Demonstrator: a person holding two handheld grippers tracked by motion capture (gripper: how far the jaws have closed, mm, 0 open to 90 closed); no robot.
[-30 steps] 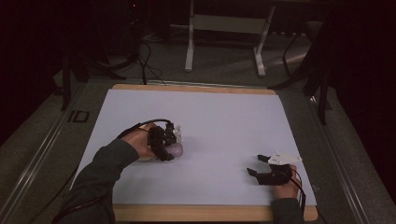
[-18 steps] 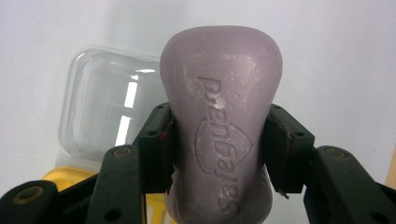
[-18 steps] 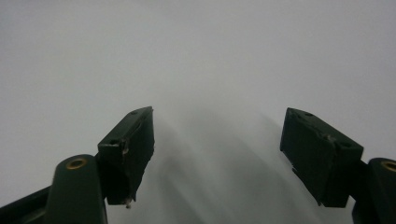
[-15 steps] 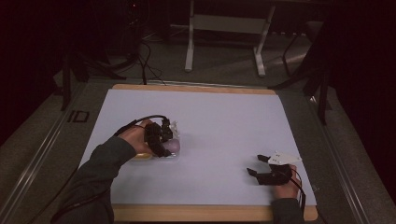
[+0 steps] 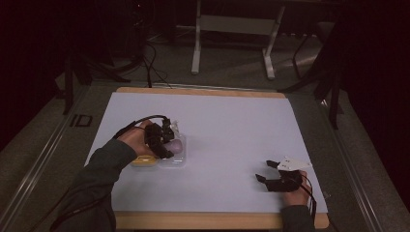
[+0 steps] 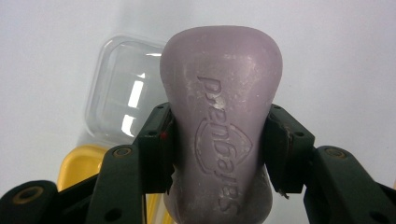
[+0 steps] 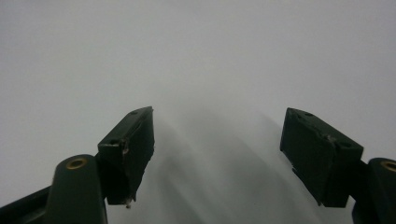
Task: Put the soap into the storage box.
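Left gripper [image 6: 219,154] fingers clamp purple soap bar [image 6: 223,116] above empty clear tray [image 6: 126,98]; right gripper [image 7: 217,154] fingers wide open, holding nothing.

- The left gripper [image 6: 219,140] has black jaws with blocky pads; brass-coloured rivets sit in its linkage arms, and a small red dot marks one pad.
- A black cable loops from it in the high view.
- The right gripper [image 7: 217,154] has black, chipped pads and a brass-coloured rivet.
- Dark long sleeves [image 5: 104,169].
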